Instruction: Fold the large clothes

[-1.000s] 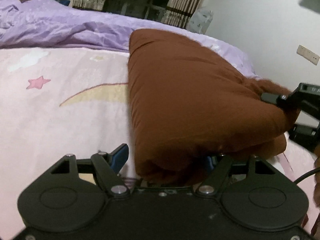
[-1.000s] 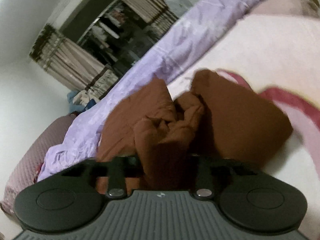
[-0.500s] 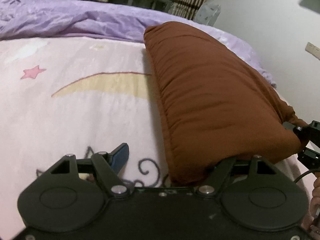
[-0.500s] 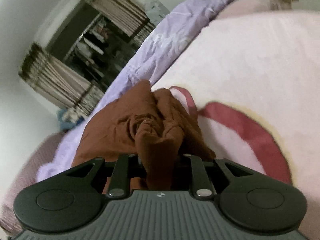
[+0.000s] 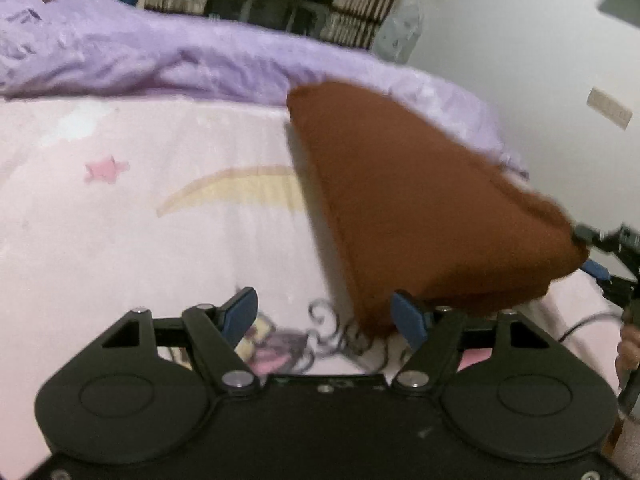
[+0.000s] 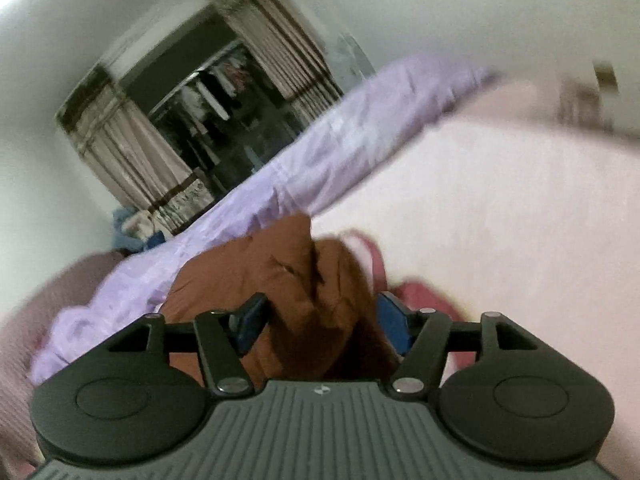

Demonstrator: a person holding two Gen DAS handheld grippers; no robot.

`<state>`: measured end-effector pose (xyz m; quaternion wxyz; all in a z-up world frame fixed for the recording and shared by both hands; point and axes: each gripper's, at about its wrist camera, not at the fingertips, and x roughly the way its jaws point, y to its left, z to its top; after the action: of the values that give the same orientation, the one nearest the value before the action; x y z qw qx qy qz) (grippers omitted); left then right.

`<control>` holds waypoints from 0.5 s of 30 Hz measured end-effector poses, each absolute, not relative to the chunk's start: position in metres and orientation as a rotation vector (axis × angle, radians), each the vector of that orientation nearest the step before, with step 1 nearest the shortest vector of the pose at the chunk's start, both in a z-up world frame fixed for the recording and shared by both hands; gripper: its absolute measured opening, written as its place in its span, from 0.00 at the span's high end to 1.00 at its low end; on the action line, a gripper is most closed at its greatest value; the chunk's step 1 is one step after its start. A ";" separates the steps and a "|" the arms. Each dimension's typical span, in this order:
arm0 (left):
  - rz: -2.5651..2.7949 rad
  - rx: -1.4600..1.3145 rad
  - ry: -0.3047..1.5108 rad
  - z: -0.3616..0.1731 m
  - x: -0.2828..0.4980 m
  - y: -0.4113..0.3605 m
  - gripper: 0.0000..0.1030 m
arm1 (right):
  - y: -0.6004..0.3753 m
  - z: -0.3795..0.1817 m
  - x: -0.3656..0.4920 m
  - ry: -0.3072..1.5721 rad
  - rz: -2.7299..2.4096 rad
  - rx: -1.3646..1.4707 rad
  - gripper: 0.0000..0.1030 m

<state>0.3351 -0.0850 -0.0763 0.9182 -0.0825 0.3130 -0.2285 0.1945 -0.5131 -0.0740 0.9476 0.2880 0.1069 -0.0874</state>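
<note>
A folded brown garment (image 5: pixel 420 208) lies on the pink bed blanket (image 5: pixel 120 240), a thick wedge running away from me. My left gripper (image 5: pixel 326 312) is open; its right blue pad sits at the garment's near corner and nothing lies between the pads. My right gripper (image 6: pixel 320 318) is open, with bunched brown garment (image 6: pixel 296 280) lying loosely between its spread blue pads. The right gripper also shows at the garment's right end in the left wrist view (image 5: pixel 604 256).
A crumpled purple quilt (image 5: pixel 160 64) lies along the far side of the bed. Curtains and a dark wardrobe opening (image 6: pixel 208 120) stand behind it. A white wall with a socket (image 5: pixel 610 108) is on the right. The blanket has star and moon prints.
Both grippers have opened and let go of the brown garment. The left gripper has pulled back from the garment's near corner. The garment has settled onto the blanket.
</note>
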 end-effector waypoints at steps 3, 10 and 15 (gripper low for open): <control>-0.551 -0.222 0.573 -0.050 0.333 -0.093 0.29 | -0.484 -0.045 0.186 0.167 -0.195 0.403 0.55; -0.657 -0.200 0.541 -0.045 0.346 -0.162 0.29 | -0.451 -0.037 0.219 0.243 -0.158 0.227 0.72; -0.628 -0.114 0.564 -0.073 0.358 -0.192 0.30 | -0.450 -0.061 0.236 0.326 -0.203 0.189 0.75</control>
<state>0.3582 -0.1920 -0.0726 0.9107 -0.0552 0.2735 -0.3046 0.2356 -0.4500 -0.0610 0.9772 0.0937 0.1616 -0.1009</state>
